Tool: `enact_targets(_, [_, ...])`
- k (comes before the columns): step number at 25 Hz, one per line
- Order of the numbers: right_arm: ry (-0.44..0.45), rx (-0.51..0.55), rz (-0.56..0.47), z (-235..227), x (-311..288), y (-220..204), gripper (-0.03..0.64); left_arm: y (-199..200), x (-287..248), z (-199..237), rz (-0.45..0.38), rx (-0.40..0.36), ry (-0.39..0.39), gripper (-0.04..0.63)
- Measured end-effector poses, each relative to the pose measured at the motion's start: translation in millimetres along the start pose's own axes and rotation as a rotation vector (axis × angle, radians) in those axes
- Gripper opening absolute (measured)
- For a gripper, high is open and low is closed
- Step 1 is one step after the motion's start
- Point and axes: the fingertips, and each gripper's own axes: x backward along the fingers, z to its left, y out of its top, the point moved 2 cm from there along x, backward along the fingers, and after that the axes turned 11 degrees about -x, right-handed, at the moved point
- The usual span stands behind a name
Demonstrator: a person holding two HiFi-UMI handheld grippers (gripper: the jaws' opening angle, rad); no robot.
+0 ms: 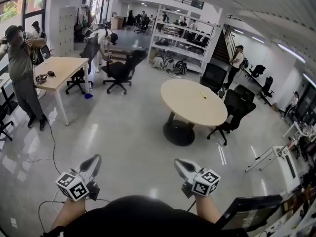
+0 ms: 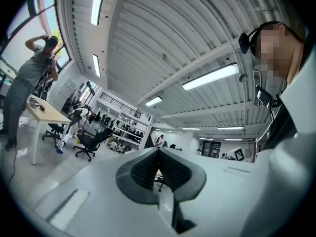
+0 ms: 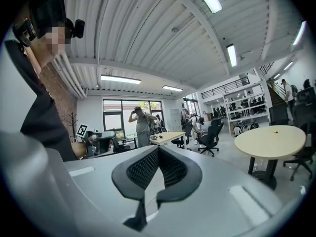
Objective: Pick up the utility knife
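A small yellow thing, likely the utility knife (image 1: 203, 95), lies on the far side of a round beige table (image 1: 187, 105) in the middle of the room. In the right gripper view the same table (image 3: 261, 144) stands at the right with the yellow thing (image 3: 275, 131) on top. My left gripper (image 1: 94, 160) and right gripper (image 1: 179, 164) are held low at the front of the head view, far short of the table. Both are shut with nothing between the jaws, as the left gripper (image 2: 158, 151) and right gripper (image 3: 158, 149) show in their own views.
Black office chairs (image 1: 236, 110) stand at the round table's right. A rectangular desk (image 1: 61, 69) and a standing person (image 1: 20, 73) are at the left, another chair (image 1: 120, 71) and shelving (image 1: 181, 39) behind. A cable (image 1: 51, 141) trails on the grey floor.
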Motion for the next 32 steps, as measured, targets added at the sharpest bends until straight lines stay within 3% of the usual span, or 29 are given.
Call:
enact_targets(9, [-0.017,-0.003,0.003,24,-42,-8,0.014,4,20,46,0.008,-0.005,-0.026,-0.003])
enact_targets(15, [-0.027,-0.026,0.010,9,-49,-13,0.014,-7,3,52,0.036,0.007,-0.041,-0.003])
enact_targets(23, [0.024,-0.066,-0.012,-58,-51,0,0.014,-12,-54,32,0.066,-0.041,-0.017,-0.003])
enact_targets(27, [0.063,-0.060,-0.002,-114,-47,29,0.014,-14,-104,13,0.048,-0.021,0.033,-0.003])
enact_targets(32, [0.107,-0.018,0.001,-183,-27,67,0.014,-25,-185,-29,0.045,-0.019,0.024,-0.003])
